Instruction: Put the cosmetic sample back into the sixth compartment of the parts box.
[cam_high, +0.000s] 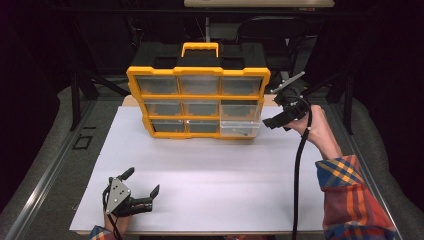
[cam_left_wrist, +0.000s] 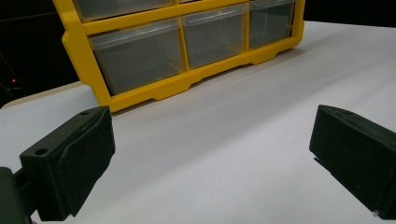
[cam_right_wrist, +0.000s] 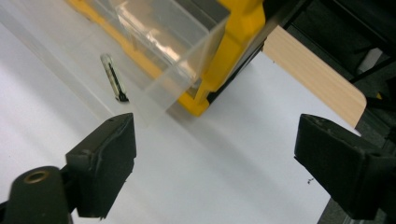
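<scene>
A yellow organiser (cam_high: 198, 71) with clear drawers stands upright at the back of the white board (cam_high: 215, 170). Its bottom right drawer (cam_high: 240, 120) is pulled out, and a small dark-tipped screw (cam_right_wrist: 113, 77) lies inside it. My right gripper (cam_high: 275, 111) hovers just right of that drawer, open and with nothing between its jaws. In the right gripper view the open right gripper (cam_right_wrist: 217, 158) faces the drawer's (cam_right_wrist: 163, 42) corner. My left gripper (cam_high: 142, 181) rests open at the near left of the board. The left gripper view has the left gripper (cam_left_wrist: 212, 154) looking toward the organiser's bottom row (cam_left_wrist: 187, 46).
A wooden board's edge (cam_right_wrist: 313, 70) sticks out from under the white board behind the organiser. A dark chair (cam_high: 270, 30) and stand legs are beyond the table. Grey padding (cam_high: 45, 150) borders the board on both sides.
</scene>
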